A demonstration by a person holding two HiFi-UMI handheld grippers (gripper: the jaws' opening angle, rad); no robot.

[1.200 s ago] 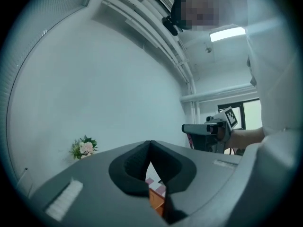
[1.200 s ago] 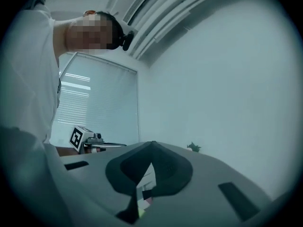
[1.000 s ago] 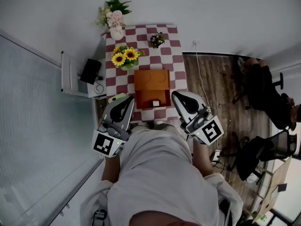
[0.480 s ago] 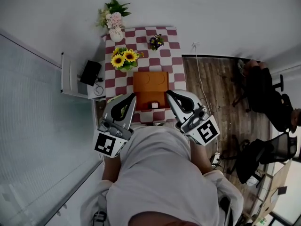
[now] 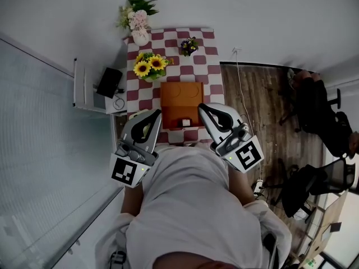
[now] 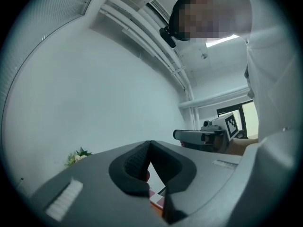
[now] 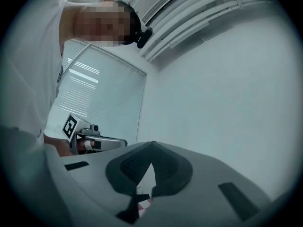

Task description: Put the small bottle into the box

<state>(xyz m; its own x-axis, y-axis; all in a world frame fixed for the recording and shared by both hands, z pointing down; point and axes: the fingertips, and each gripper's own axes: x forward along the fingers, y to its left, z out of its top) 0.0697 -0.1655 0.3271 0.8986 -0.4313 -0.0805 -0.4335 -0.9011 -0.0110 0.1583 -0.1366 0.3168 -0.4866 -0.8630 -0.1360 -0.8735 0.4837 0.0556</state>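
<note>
Left gripper (image 5: 157, 114): jaws together, empty, near-left of orange box (image 5: 180, 94). Right gripper (image 5: 201, 107): jaws together, empty, shifted left, now at box's near-right edge. Small bottle (image 5: 185, 121): apparently lying inside box, near part. Placement seemingly complete.

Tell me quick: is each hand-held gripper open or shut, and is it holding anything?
Left hand-held gripper: closed, holding nothing.
Right hand-held gripper: closed, holding nothing.
</note>
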